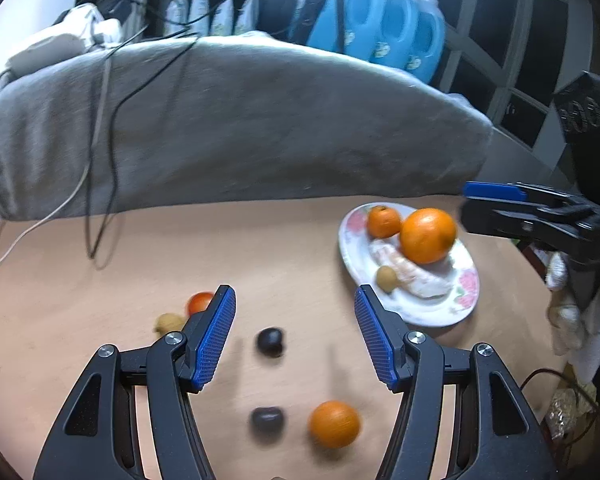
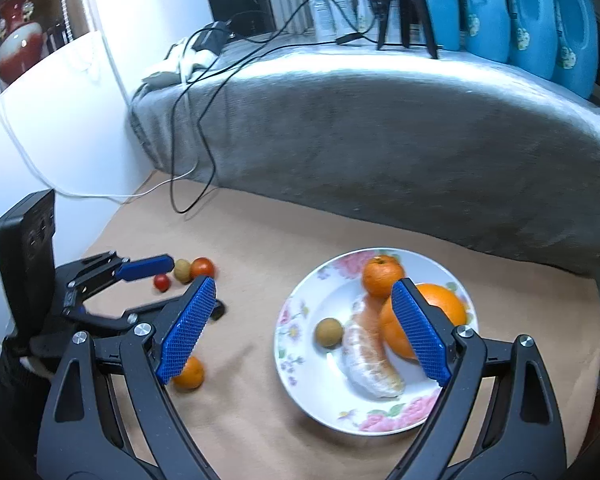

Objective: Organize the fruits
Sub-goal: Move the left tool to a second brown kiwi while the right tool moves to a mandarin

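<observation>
Fruit is already gathering on the floral plate (image 2: 300, 300): a large orange (image 2: 440, 312), a mandarin (image 2: 382, 276), a peeled citrus piece (image 2: 370, 364) and a small brownish fruit (image 2: 329, 332). You are holding both the left tool (image 1: 295, 334) and the right tool (image 2: 302, 330) released, gripping nothing. Left of the plate, two dark fruits (image 1: 270, 342), another mandarin (image 1: 334, 424), tomatoes (image 2: 202, 268) and a brownish fruit (image 2: 182, 270) are still waiting on the worktop (image 2: 240, 240).
</observation>
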`<action>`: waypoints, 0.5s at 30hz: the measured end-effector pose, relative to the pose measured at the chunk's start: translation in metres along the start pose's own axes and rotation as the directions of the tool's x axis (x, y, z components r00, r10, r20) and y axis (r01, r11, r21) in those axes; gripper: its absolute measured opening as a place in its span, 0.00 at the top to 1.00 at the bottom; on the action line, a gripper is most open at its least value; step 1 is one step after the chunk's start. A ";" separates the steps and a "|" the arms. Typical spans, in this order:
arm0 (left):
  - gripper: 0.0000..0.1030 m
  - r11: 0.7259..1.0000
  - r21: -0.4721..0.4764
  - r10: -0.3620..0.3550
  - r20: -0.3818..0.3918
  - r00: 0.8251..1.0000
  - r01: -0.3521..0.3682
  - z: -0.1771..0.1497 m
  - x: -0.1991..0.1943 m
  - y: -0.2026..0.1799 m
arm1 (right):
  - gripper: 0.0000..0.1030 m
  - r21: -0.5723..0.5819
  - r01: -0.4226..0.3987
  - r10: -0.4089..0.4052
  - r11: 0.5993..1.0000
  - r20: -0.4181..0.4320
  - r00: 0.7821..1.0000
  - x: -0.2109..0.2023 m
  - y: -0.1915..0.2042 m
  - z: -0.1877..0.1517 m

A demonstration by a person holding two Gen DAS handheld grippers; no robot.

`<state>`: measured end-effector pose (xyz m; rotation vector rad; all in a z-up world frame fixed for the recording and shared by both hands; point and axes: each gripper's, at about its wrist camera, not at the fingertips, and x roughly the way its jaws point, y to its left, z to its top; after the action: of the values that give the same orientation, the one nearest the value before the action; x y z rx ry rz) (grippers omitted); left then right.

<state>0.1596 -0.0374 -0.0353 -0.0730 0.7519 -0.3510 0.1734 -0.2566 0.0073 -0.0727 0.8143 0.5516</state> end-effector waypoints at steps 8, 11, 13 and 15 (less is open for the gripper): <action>0.40 0.998 -0.030 0.047 -0.030 0.998 -0.048 -0.011 0.000 0.032 | 0.11 -0.046 -0.071 0.069 0.996 -0.050 0.996 0.007 0.028 -0.007; 0.40 0.997 -0.053 0.054 -0.044 0.998 -0.057 -0.013 0.003 0.043 | 0.11 -0.081 -0.088 0.082 0.993 -0.073 0.994 0.012 0.041 -0.010; 0.40 0.996 -0.069 0.053 -0.052 0.997 -0.057 -0.016 0.003 0.052 | 0.11 -0.102 -0.102 0.093 0.990 -0.092 0.991 0.017 0.050 -0.012; 0.40 0.995 -0.085 0.051 -0.059 0.997 -0.056 -0.018 0.006 0.059 | 0.11 -0.115 -0.116 0.103 0.987 -0.112 0.988 0.021 0.057 -0.015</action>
<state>0.1684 0.0176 -0.0630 -0.1244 0.8233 -0.2705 0.1470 -0.2028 -0.0102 -0.1706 0.8908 0.7059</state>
